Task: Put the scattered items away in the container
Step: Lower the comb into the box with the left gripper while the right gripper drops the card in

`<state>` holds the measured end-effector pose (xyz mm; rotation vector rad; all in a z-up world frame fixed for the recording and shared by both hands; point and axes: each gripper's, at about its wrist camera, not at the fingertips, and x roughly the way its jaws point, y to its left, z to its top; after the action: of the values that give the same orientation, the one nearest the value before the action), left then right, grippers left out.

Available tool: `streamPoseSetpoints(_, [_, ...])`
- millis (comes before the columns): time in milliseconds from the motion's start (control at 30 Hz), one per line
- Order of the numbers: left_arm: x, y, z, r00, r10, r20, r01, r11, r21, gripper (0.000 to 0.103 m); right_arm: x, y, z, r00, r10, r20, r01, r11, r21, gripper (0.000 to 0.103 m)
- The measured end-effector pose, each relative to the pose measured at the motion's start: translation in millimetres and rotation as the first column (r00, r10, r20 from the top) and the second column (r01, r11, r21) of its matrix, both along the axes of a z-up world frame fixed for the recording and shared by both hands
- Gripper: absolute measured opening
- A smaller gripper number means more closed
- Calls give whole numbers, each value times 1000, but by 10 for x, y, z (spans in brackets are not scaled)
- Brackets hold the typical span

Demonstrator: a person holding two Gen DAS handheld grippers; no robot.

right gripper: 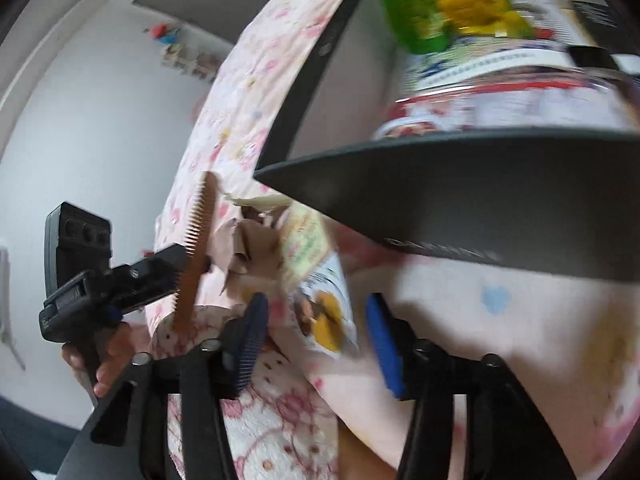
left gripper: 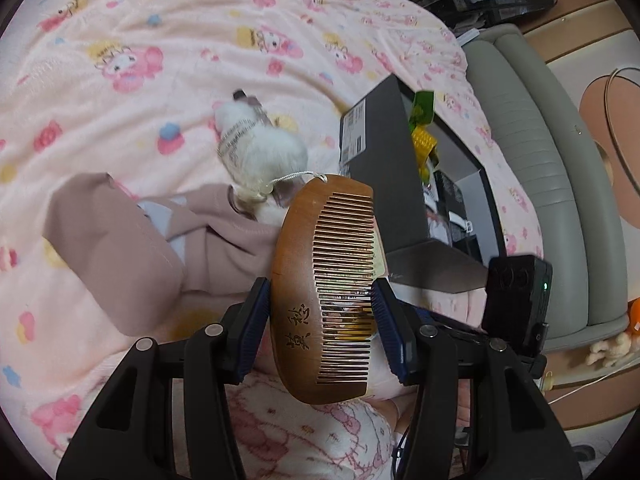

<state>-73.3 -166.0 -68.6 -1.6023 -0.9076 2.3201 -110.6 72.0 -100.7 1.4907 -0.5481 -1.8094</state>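
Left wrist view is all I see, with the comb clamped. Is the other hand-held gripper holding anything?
Observer: No, the right hand-held gripper is open and empty.
Operator: What is in front of it?
Observer: A snack packet lies on the pink bedding, reaching in between its fingers, by the black box's near corner.
Operator: Is the comb over the box?
Observer: Not yet. From the right wrist, the comb shows edge-on, left of the box.
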Motion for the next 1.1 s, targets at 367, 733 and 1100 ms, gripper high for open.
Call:
streamPoseSetpoints(367, [-34, 208, 368, 997, -50, -56, 48, 998, -32, 53, 113, -55, 414, 991, 17, -132, -17, 1000, -2, 0])
streamPoseSetpoints(733, [-807, 1090, 721, 977, -183, -110, 184, 983, -6, 53, -584, 1156, 1188, 928, -175, -328, 204, 977, 58, 0])
streamPoseSetpoints(1100, [-1859, 2067, 173, 953, -294, 77, 302, 941, -151, 53, -1296, 1566, 675, 938, -241, -250, 285, 946, 156, 1])
